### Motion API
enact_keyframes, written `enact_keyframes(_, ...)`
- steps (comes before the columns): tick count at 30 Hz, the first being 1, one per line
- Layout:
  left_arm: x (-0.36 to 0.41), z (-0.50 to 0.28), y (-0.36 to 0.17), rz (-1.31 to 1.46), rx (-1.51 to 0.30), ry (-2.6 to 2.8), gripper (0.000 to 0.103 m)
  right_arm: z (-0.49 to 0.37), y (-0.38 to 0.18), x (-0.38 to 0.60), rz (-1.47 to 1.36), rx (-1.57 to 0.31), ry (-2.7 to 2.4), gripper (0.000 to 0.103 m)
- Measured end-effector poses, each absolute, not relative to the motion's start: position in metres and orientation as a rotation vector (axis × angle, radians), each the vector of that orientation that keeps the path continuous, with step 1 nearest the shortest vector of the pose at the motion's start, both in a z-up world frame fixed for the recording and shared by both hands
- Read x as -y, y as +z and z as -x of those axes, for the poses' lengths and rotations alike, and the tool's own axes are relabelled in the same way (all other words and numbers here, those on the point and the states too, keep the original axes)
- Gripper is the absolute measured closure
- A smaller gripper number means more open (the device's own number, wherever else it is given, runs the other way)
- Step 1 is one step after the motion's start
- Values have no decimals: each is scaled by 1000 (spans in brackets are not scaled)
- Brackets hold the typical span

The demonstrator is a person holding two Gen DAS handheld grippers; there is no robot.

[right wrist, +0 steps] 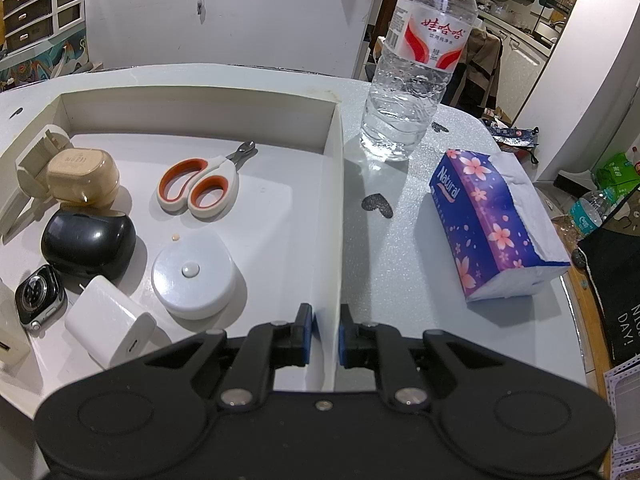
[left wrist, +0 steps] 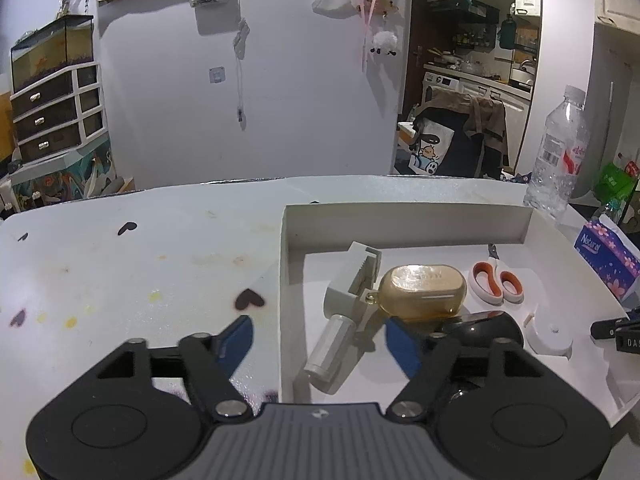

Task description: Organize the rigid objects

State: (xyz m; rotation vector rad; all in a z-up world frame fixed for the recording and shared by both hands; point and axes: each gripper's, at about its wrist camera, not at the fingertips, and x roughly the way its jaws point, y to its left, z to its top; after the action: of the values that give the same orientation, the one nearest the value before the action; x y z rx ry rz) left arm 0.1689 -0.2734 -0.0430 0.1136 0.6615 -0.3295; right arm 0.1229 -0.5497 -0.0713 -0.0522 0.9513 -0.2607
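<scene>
White clamp tool [left wrist: 344, 312] lies in tray [left wrist: 400, 220] between left jaws, untouched.

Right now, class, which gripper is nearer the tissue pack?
Right. The right gripper clamps the tray wall, with the tissue pack just beyond. The left gripper is open over the tray's far side.

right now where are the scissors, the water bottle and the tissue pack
scissors [right wrist: 200, 190]: right wrist view, where the two orange-lined handles meet
water bottle [right wrist: 420, 60]: right wrist view, its clear body just below the label
tissue pack [right wrist: 486, 216]: right wrist view, its purple flowered top face
</scene>
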Motion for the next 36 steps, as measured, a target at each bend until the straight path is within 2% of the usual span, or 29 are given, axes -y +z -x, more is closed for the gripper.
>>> enact_keyframes(3,275,-164,-42,-127,-646,-337,13,-123,-71,550,53,-951,-261,90)
enact_keyframes(11,281,-149,-35,-140,-616,-356,1,-123,-71,550,52,-951,-261,90)
enact_keyframes(36,275,-73,-4,-71,-589,-420,0,-123,-71,550,53,-951,-261,90)
